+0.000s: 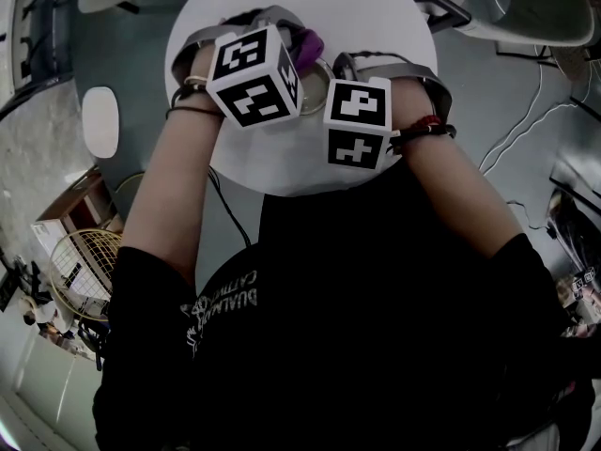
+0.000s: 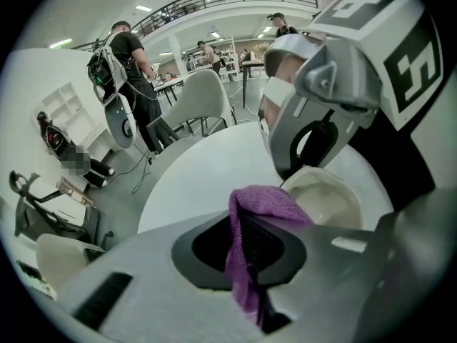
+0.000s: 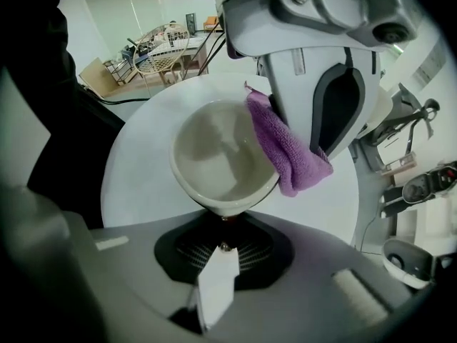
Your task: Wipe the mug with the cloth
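A cream mug (image 3: 221, 156) is tilted with its mouth toward the camera in the right gripper view. My right gripper (image 3: 223, 227) is shut on its lower edge. The purple cloth (image 3: 289, 145) hangs over the mug's right rim, pinched in my left gripper (image 3: 335, 98) just above it. In the left gripper view the cloth (image 2: 260, 213) is folded between the jaws of my left gripper (image 2: 246, 256), and the mug (image 2: 325, 195) lies just past it. In the head view both marker cubes meet over the round white table (image 1: 376, 7), where the cloth (image 1: 310, 43) peeks out. The mug's handle is hidden.
White chairs (image 1: 526, 7) stand round the table, one seen in the left gripper view as a chair (image 2: 203, 95). A wire basket (image 1: 80, 261) and cables (image 1: 526, 130) lie on the grey floor. People (image 2: 128, 56) stand in the background hall.
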A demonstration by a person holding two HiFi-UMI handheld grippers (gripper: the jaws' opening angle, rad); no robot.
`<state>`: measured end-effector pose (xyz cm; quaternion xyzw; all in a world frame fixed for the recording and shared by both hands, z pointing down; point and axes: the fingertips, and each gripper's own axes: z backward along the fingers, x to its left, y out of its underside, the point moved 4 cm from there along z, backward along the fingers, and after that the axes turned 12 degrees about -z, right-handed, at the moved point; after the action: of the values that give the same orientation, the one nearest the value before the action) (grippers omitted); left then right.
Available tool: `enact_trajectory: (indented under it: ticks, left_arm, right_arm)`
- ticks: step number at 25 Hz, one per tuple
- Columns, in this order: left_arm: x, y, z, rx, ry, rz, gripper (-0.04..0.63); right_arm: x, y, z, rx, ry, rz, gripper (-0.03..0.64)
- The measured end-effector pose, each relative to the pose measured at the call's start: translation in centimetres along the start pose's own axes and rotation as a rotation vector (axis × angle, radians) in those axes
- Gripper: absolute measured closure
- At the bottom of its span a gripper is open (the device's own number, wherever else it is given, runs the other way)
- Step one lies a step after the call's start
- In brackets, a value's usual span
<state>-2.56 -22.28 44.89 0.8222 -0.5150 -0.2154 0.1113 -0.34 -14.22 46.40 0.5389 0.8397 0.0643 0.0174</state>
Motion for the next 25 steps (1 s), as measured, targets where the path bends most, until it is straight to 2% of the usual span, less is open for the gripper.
enact_trajectory:
  ticks: [9,17,25]
  left_arm:
    - [0.0,-1.5,-0.4,-0.003,0.012,-0.092,0.575]
    - [-0.4,-2.6,-0.9,-0.029,0.059,-0.193,0.575]
    - [-0.9,-3.1,-2.0,-0.067,0.248,-0.242,0.575]
  right_arm:
    - [0.1,-0.2,-0.1,0.009,0.009,0.003,0.560]
    - [0.2,-0.5,-0.1,0.003,0.014,-0.010,0.552]
    - [0.3,-0.7,-0.1,-0.007,0.021,-0.046,0.548]
